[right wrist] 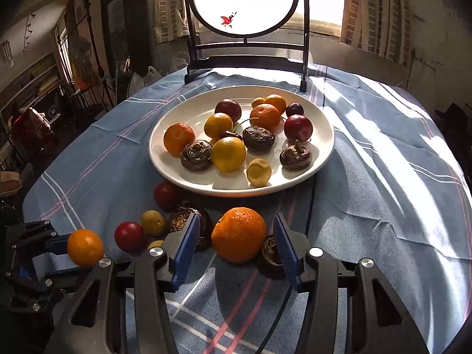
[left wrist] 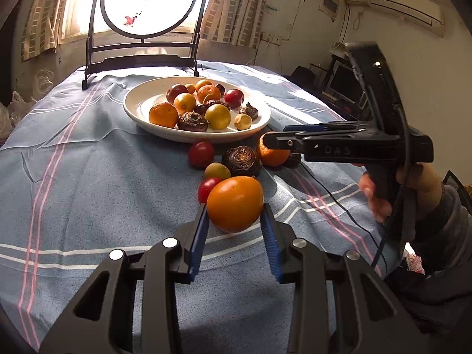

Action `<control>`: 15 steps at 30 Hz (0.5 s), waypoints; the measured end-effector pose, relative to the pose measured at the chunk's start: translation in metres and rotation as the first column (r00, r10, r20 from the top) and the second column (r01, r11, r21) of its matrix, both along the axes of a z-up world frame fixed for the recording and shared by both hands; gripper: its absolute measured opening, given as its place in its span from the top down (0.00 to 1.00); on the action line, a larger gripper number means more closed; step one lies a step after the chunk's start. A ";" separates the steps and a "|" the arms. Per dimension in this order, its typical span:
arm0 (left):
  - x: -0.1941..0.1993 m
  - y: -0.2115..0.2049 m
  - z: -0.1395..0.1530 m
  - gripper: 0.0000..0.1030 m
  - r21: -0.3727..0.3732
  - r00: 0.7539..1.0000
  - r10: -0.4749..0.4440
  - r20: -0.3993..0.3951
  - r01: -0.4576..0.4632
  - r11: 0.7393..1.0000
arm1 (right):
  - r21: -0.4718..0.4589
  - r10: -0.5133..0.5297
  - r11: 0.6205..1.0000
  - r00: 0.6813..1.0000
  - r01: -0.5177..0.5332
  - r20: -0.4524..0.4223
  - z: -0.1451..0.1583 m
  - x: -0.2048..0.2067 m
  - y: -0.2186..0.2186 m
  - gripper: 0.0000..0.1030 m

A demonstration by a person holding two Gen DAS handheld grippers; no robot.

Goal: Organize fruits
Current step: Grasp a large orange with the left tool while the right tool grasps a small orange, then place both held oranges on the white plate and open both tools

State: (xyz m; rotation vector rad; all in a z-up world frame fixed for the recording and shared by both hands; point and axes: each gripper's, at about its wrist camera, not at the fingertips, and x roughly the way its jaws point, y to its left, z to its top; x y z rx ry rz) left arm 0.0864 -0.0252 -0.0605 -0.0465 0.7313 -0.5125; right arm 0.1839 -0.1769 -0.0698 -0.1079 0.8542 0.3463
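Holding a smooth orange fruit between the blue pads of my left gripper, which are pressed onto both its sides, I've got it lifted clear of the cloth, as the right wrist view shows. My right gripper straddles a dimpled mandarin that sits on the tablecloth; its jaws stand apart with a gap showing on each side, so nothing is gripped there yet. Just beyond, the white plate already carries a good heap: oranges, yellow and red fruits, dark knobbly ones. Left on the cloth near its front rim I count two red fruits, a small yellow-green one and a couple of dark ones. I'd judge we're past halfway, with roughly seven pieces to go.
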 end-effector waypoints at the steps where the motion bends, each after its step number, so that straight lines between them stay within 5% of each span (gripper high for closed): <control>1: -0.001 0.001 0.001 0.66 -0.002 1.000 0.001 0.002 -0.001 1.000 | -0.018 0.001 1.000 0.999 -0.002 -0.032 -0.007 0.004 0.003 0.51; 2: -0.001 0.002 0.001 0.66 -0.004 1.000 0.002 0.004 -0.002 1.000 | -0.029 -0.002 1.000 1.000 0.002 -0.014 -0.008 0.001 0.004 0.59; 15: 0.012 0.015 0.024 0.66 -0.049 0.999 0.028 0.036 -0.026 0.998 | 0.301 -0.005 0.953 0.998 -0.015 0.066 0.041 -0.031 -0.044 0.60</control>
